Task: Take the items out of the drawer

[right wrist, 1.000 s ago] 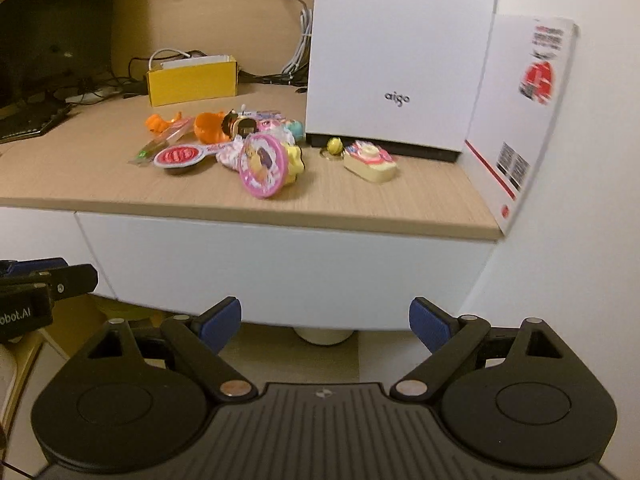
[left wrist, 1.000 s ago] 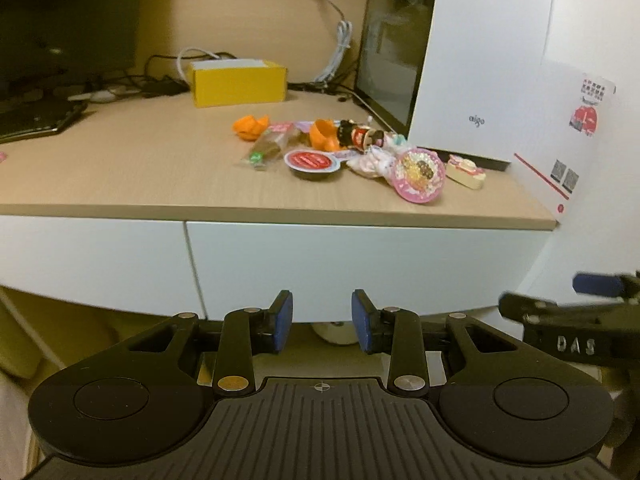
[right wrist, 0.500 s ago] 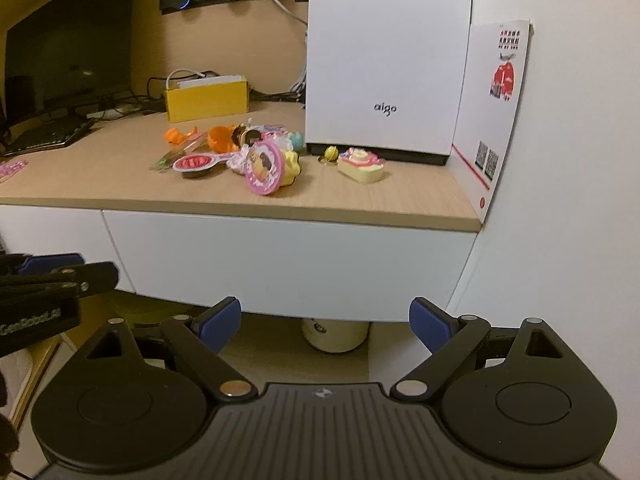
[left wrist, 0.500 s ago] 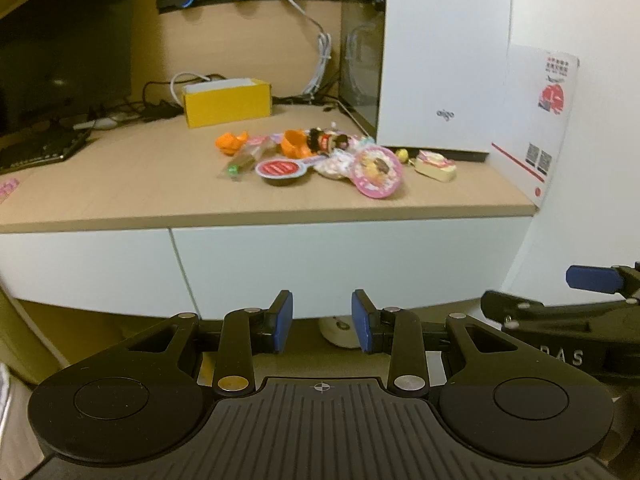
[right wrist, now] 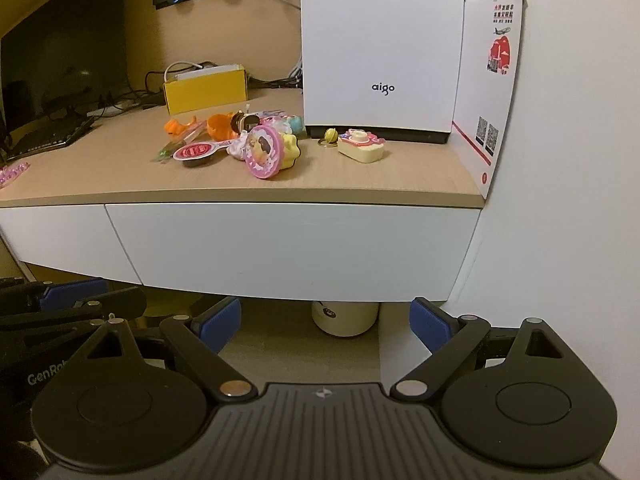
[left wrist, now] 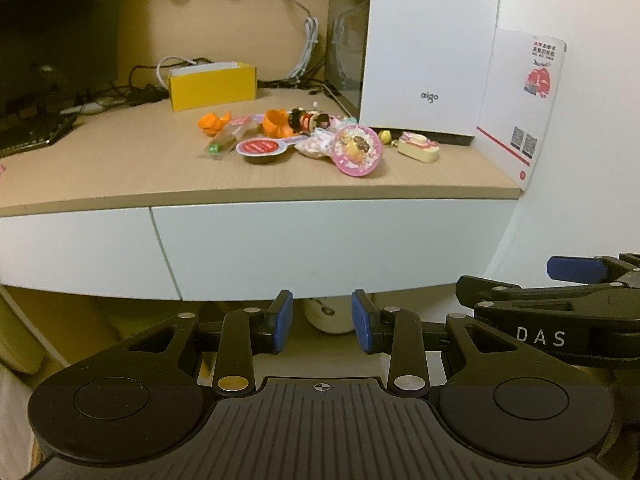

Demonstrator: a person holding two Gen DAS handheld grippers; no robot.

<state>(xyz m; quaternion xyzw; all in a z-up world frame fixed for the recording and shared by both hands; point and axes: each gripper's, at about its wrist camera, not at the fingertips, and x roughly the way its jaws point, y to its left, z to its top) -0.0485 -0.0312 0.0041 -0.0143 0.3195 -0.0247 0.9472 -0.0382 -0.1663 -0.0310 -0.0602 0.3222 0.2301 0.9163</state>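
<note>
The desk (right wrist: 360,190) spans the upper half of the frame, its white drawer (right wrist: 288,248) fronting the centre band, fully closed. The drawer front runs lengthwise left to right, directly ahead of and above both sets of fingers. No handle is visible; a grip probably has to go under the lower edge. A white tower case (right wrist: 380,44) stands at upper right. A yellow box (right wrist: 206,92) sits at upper left. Small toys (right wrist: 240,140) lie scattered on the desktop.

The right gripper (right wrist: 326,322) sits below the drawer's centre; it appears the nearer to the lower edge. Its jaws stand wide apart, empty, touching nothing. The left gripper (left wrist: 320,326) sits below the same front, jaws moderately parted, also empty and clear of contact.
</note>
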